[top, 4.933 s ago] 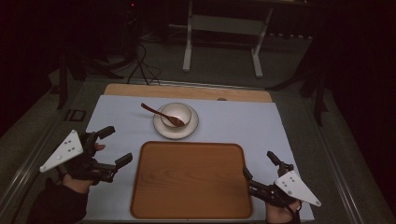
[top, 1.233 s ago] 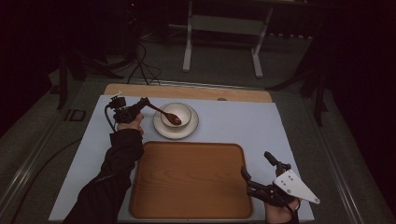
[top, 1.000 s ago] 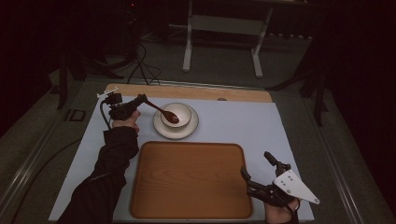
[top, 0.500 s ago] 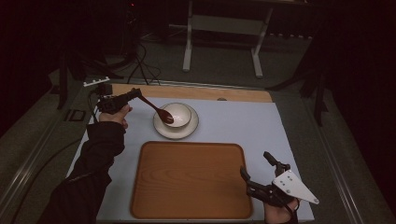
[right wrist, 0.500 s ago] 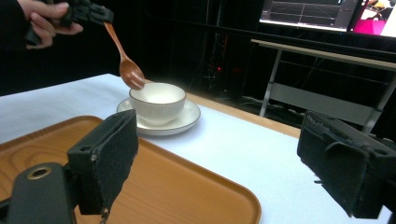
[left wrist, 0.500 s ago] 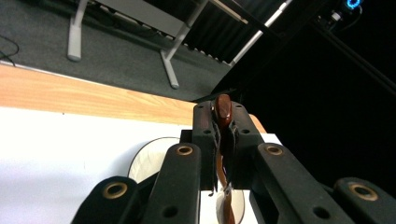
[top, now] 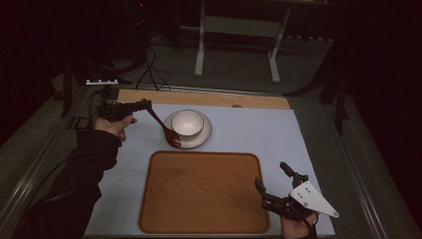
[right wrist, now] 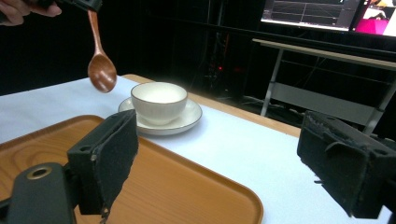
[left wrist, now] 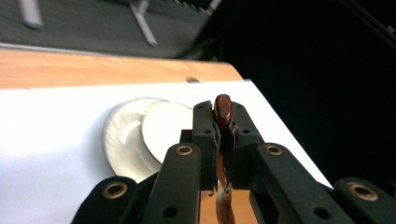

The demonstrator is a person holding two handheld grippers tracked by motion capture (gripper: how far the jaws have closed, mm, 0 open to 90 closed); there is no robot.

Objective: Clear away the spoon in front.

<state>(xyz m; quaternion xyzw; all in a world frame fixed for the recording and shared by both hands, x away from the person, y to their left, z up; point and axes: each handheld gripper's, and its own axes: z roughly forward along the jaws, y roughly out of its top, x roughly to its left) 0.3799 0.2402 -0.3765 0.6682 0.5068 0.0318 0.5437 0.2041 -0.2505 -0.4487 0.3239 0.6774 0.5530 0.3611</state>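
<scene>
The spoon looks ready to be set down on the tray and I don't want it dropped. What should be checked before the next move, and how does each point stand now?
1. Grip: left claw shut on the brown wooden spoon handle, end poking past the jaws: ok.
2. Spoon clear of the crockery: it hangs in the air beside the white bowl in the right gripper view: ok.
3. Landing spot: bare rounded wooden tray: ok.
4. Right claw open, at the tray's near right corner, away from the spoon's path: ok.
5. Bowl seated on its white saucer: ok.
6. Anything left in the spoon's scoop: cannot tell.
</scene>
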